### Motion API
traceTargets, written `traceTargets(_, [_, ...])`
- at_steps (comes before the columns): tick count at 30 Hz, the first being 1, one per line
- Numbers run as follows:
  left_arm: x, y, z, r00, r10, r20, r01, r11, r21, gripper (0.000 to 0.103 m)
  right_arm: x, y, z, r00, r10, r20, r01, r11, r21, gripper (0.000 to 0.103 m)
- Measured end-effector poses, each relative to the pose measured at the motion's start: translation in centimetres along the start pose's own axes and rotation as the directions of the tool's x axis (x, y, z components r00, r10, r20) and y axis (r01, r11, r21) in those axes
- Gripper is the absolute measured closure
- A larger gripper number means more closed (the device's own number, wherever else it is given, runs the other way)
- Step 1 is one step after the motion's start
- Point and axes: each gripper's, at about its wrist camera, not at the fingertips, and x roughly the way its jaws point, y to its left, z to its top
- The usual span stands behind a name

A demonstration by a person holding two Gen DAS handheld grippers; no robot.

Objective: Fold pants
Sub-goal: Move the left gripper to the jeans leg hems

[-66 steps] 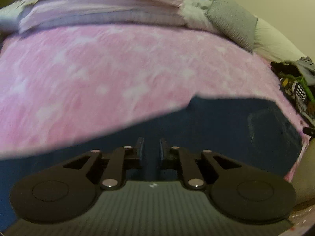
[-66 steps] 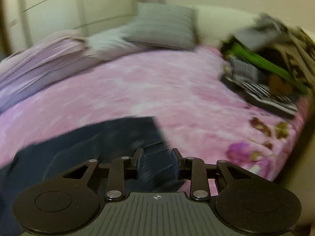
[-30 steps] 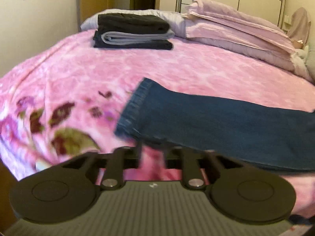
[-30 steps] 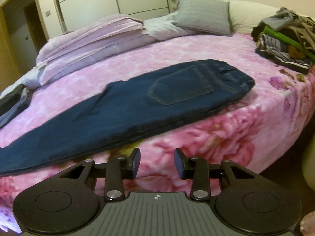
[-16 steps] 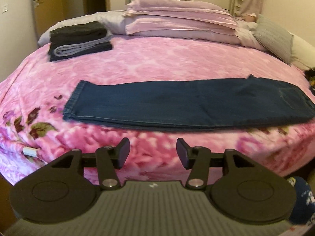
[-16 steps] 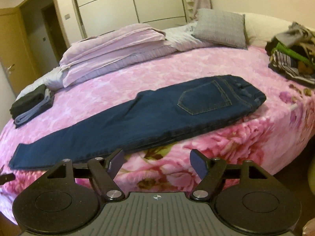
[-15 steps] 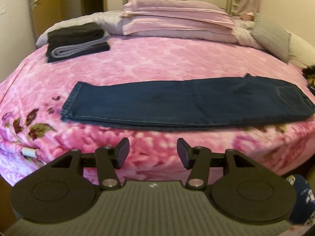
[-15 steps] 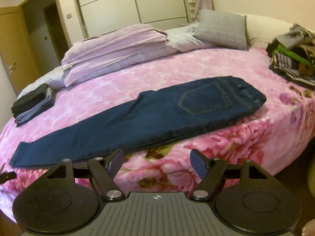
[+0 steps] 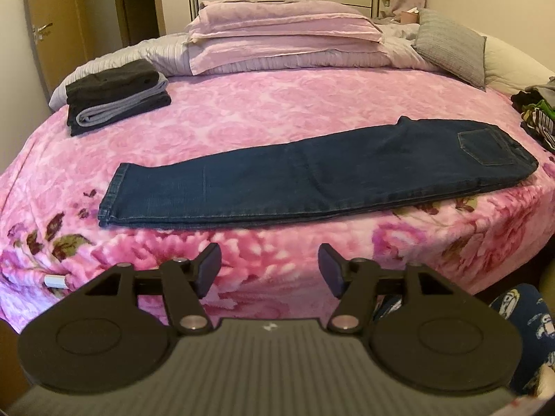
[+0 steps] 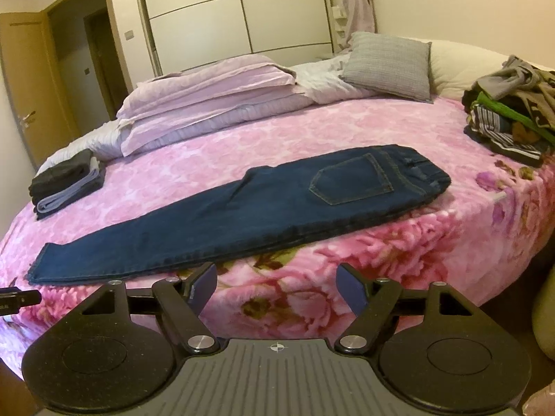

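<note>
Bedding and clothes ring the pants (image 9: 312, 180): a folded dark-and-grey stack (image 9: 116, 95) lies well beyond their hem end, lilac pillows (image 9: 284, 41) and a grey ribbed cushion (image 9: 451, 46) lie behind them at the head of the bed (image 9: 277, 104), and a loose heap of mixed garments (image 10: 510, 118) sits past their waistband. Nothing lies between the pants and either gripper. The pants, dark blue denim doubled leg on leg into one long strip with a stitched back pocket uppermost, rest near the bed's front edge on a plush pink floral blanket. Left gripper (image 9: 270, 267) hangs before that edge, short of the pants, fingers empty and opening. Right gripper (image 10: 276, 284) likewise, fingers spread wide, holding nothing
</note>
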Motion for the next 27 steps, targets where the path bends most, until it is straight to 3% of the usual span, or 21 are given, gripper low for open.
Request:
traceTargets(24, [0.8, 1.0, -0.2, 0.999, 0.026, -0.040, -0.026, 1.000, -0.007, 0.042, 0.6, -0.4, 0.0, 1.000, 0.007, -0.018, -0.007, 1.000, 0.011, 0.030])
traceTargets(27, [2.3, 2.1, 0.0, 0.998, -0.022, -0.059, 0.018, 0.998, -0.065, 0.042, 1.3, -0.9, 0.1, 1.000, 0.002, -0.031, -0.002, 1.000, 0.019, 0.030])
